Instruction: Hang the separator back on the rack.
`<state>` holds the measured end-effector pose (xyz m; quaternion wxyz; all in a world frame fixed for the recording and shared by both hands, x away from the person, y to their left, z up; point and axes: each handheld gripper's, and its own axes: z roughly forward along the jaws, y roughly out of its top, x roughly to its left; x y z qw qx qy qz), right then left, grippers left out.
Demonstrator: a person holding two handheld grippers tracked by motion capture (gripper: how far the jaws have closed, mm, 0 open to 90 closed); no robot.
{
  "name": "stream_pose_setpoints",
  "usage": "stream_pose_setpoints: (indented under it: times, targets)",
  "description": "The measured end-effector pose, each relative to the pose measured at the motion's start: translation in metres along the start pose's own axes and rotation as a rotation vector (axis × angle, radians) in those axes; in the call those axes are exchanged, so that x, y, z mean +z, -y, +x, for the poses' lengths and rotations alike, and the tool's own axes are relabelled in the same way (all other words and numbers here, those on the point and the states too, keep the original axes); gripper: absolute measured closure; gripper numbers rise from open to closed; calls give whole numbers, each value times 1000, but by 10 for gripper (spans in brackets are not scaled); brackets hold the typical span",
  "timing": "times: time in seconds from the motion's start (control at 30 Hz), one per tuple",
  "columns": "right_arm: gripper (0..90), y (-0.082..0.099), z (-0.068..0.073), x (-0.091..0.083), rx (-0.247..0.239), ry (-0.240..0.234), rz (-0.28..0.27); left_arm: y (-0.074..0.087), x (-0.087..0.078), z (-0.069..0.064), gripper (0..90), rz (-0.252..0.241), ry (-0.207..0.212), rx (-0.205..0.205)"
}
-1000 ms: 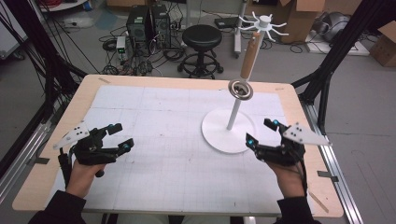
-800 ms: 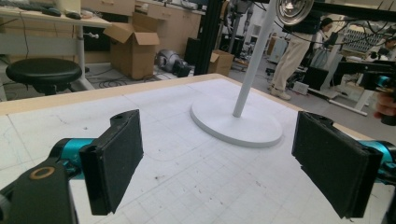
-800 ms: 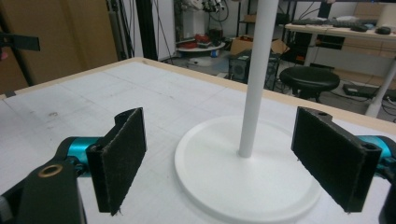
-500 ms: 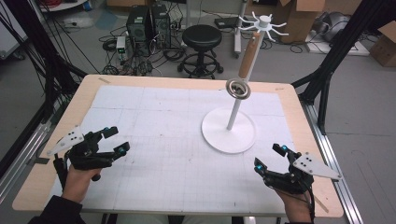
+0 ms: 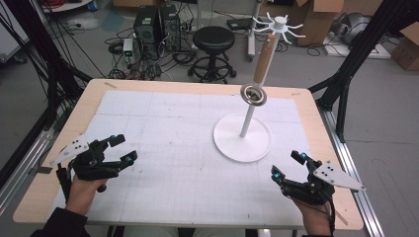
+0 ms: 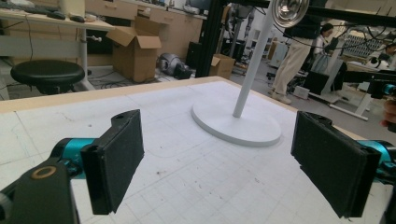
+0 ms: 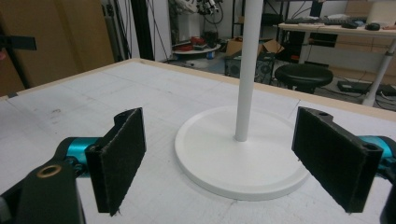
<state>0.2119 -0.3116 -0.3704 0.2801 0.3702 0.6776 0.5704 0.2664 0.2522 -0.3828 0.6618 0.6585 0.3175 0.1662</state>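
Right gripper (image 5: 288, 166) has pulled back from the white stand (image 5: 242, 137) toward the table's near edge, jaws apart and empty. Left gripper (image 5: 122, 149) sits well left, also apart. Looks like resetting.

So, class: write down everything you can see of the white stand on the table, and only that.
The white stand has a round, flat, rimmed base, sitting flat on the gridded mat right of centre, and a slim upright pole from its middle. Higher up the pole carries a tan, wood-like sleeve and a crown of thin white hooks. A shiny metal strainer-like piece hangs at mid-height against the pole. It looks like painted metal or plastic. Both open grippers are apart from it, the right gripper being nearer.
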Motion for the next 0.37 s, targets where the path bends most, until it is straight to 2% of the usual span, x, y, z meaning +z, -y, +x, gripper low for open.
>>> stream_pose_setpoints:
  times: [0.37]
  targets:
    - [165, 1, -2, 0, 4, 0, -2, 1, 1, 1, 174, 4, -2, -6]
